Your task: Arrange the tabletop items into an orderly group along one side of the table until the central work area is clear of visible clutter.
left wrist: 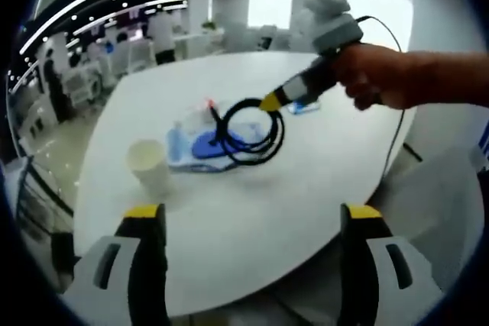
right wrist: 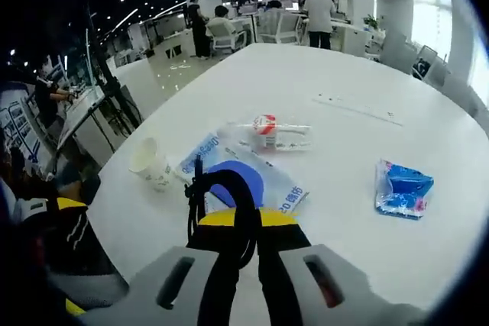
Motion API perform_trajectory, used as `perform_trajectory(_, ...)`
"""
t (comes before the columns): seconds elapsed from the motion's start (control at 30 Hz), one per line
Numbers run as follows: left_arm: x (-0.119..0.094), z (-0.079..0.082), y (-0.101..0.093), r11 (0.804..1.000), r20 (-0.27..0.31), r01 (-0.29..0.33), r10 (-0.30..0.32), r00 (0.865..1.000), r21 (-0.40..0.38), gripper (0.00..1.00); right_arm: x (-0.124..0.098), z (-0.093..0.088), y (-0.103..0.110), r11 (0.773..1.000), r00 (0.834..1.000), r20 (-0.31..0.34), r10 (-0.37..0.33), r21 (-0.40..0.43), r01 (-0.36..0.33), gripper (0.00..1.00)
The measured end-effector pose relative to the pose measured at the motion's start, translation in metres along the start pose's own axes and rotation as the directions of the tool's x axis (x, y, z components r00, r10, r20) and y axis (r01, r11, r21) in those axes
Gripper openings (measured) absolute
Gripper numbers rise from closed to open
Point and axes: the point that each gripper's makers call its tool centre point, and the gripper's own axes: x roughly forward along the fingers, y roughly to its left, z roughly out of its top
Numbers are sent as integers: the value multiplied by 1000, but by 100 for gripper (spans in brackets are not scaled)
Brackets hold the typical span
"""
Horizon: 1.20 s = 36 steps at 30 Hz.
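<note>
A looped black cable (left wrist: 249,132) hangs just above the white table (left wrist: 252,211), and my right gripper (left wrist: 276,100) comes in from the right, shut on it. In its own view the right gripper (right wrist: 246,219) has its yellow tips closed on the cable (right wrist: 229,196). Under the loop lies a flat blue-and-white packet (left wrist: 200,149) (right wrist: 269,181). A clear bottle with a red cap (right wrist: 273,133) lies on its side just beyond the packet. A paper cup (left wrist: 150,164) (right wrist: 150,161) stands to the left. My left gripper (left wrist: 254,215) is open at the near edge, holding nothing.
A small blue crumpled packet (right wrist: 403,188) lies to the right on the table, and a thin white strip (right wrist: 356,109) lies farther back. A person's hand (left wrist: 382,74) holds the right gripper. Chairs, desks and people stand beyond the table's far edge.
</note>
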Motion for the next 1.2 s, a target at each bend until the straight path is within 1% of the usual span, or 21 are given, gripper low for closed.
perform_trajectory(0.1, 0, 1, 0, 1000, 6, 1, -1, 1000, 2, 91, -11, 0, -12, 1000, 1000, 8, -22, 17, 22, 6)
perform_trajectory(0.33, 0, 0, -1, 1000, 0, 3, -3, 1000, 11, 91, -30, -3, -27, 998, 998, 12, -59, 28, 58, 6)
perform_trajectory(0.63, 0, -1, -1, 1000, -6, 7, -7, 1000, 19, 92, -44, -9, -53, 992, 995, 9, -99, 82, 98, 6)
perform_trajectory(0.83, 1, -2, -3, 1000, -10, 12, -12, 1000, 23, 92, -51, -9, -71, 987, 992, 13, -125, 99, 123, 6)
perform_trajectory(0.97, 1, -2, -3, 1000, -12, 12, -12, 1000, 28, 92, -56, -7, -79, 985, 990, 19, -137, 107, 134, 6)
perform_trajectory(1.13, 1, -2, -3, 1000, -11, 10, -10, 1000, 24, 92, -60, -10, -88, 983, 989, 19, -149, 115, 146, 6)
perform_trajectory(1.2, 1, -2, -3, 1000, -11, 8, -8, 1000, 27, 92, -61, -12, -99, 981, 987, 17, -157, 120, 154, 6)
